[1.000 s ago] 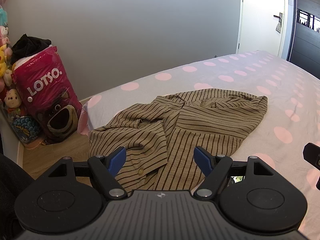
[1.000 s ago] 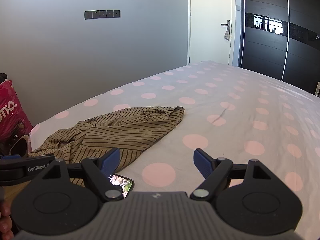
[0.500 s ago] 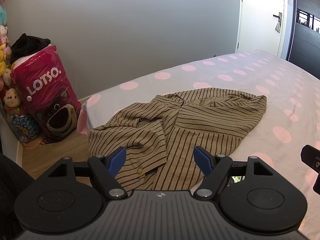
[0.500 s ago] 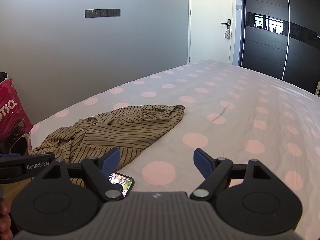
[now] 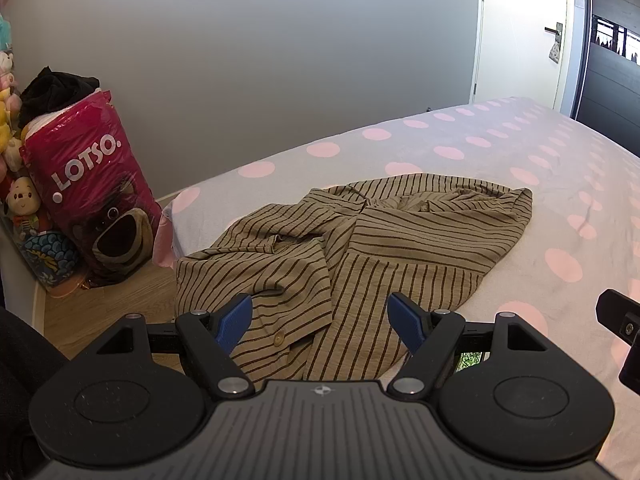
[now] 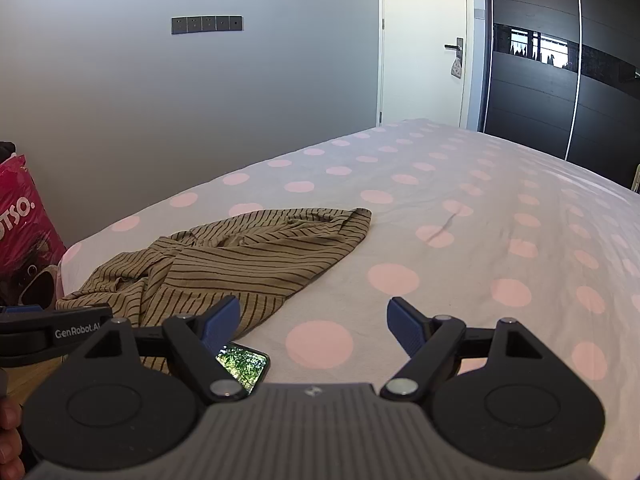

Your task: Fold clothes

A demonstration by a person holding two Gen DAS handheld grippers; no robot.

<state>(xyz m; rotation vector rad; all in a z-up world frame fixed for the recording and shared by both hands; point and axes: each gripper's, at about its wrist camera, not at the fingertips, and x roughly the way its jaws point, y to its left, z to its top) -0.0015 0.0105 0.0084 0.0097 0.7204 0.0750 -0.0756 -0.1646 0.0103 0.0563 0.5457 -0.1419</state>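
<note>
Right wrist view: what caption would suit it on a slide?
Open right hand-held gripper poised above a polka-dot bed, crumpled striped shirt and phone alongside.

I take the bed (image 5: 560, 168) as my landmark. The shirt (image 5: 372, 248) lies on it, at its near left corner, with one part hanging over the edge. The phone (image 6: 243, 365) lies on the bed just beside the shirt's near hem (partly hidden in my right view). The bag (image 5: 92, 200) stands on the floor left of the bed, against the wall. The door (image 6: 424, 44) is behind the bed's far end.
</note>
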